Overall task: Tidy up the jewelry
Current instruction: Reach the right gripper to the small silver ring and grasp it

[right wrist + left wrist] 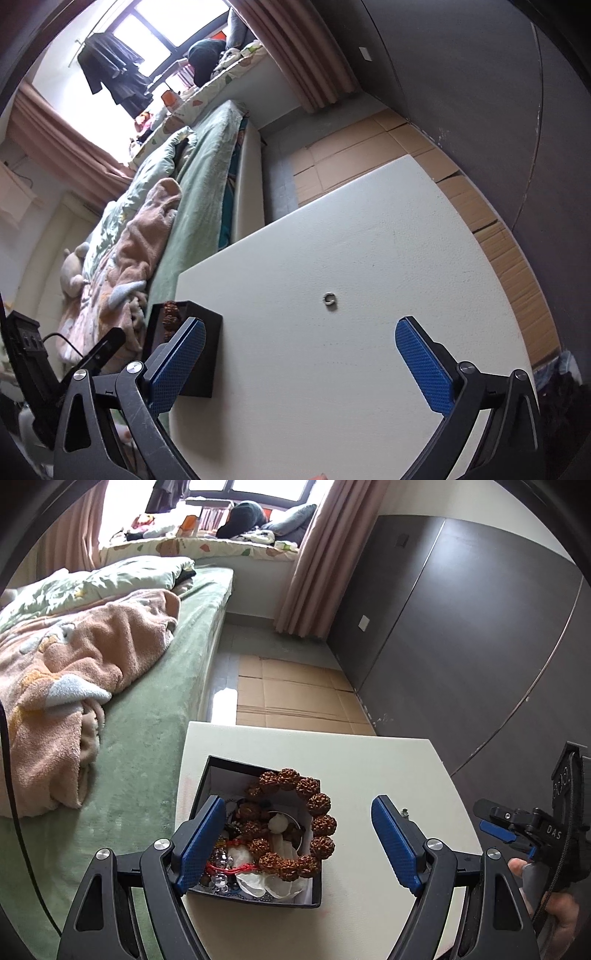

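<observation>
Left gripper (299,843) spread wide over jewelry box (258,897); right gripper (301,363) spread, empty, near ring (329,299).

A home bedroom: left of the left gripper (295,843) and running ahead of it lies a bed (155,709) under a green cover, a peach fleece blanket (74,672) rumpled on it; far ahead, a cushioned window seat (207,546) strewn with clothes sits between pink curtains (314,568). Dark clothing (110,70) hangs on a rail at the window, ahead and left of the right gripper (301,363); flattened cardboard (295,698) covers the floor beyond the white table (369,753); dark wardrobe panels (461,627) rise to the right.
</observation>
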`<state>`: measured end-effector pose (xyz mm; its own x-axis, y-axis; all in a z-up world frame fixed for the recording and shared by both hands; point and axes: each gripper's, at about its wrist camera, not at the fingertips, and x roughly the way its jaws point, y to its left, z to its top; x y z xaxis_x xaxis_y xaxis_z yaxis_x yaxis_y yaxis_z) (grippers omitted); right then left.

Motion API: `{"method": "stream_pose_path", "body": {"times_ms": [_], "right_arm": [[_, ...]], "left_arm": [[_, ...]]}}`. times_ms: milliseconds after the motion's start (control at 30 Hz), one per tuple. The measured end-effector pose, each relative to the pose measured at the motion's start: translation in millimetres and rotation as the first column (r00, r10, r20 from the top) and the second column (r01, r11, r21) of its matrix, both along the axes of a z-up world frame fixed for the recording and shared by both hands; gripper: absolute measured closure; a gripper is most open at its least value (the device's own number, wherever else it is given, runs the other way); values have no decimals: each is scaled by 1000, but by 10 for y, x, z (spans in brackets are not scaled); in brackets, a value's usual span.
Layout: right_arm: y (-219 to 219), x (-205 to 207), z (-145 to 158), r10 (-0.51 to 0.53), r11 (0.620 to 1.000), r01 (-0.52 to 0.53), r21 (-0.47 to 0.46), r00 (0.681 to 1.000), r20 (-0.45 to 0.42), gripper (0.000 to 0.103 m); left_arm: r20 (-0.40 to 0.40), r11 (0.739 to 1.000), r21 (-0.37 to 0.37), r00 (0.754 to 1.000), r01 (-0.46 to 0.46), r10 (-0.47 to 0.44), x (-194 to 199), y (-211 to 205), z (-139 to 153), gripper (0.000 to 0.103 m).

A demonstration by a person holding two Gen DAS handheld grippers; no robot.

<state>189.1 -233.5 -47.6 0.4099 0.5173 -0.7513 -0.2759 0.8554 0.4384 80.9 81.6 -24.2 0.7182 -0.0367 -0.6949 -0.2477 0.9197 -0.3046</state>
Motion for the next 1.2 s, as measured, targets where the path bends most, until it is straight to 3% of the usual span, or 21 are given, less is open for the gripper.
{"method": "stream_pose_path", "body": {"times_ms": [133,200,267,467,767,967,1000,1033,1200], "right_arm": [[43,134,-138,-22,997,20,-69,999,-24,3],[104,207,-215,-13,995,8,-96,999,-46,24],[173,269,-317,-3,993,-6,-121,997,-77,37],[369,402,-516,16,982,-38,-185,993,-117,69],[614,441,-587,27,942,-59,-331,994,-101,70],[808,359,-583,79,866,-77,-495,997,-17,76],[814,344,-578,91,868,-86,-488,996,-14,87],[818,334,-569,96,870,-92,-484,995,-17,89],[758,261,-488,101,898,-101,-428,995,-24,90]], "left_arm": [[-39,1000,18,999,17,-16,116,-11,-72,22],[-57,1000,27,998,13,-12,165,0,-107,22],[-68,1000,19,998,11,-10,208,37,-136,22],[-69,1000,3,998,2,-2,279,164,-161,22],[-84,999,-33,996,-11,9,396,311,-202,21],[-74,999,-42,997,-26,22,334,360,-171,21],[-73,999,-40,997,-28,25,316,367,-165,22],[-72,999,-40,997,-31,28,297,378,-160,22],[-74,997,-52,996,-58,54,180,456,-145,22]]}}
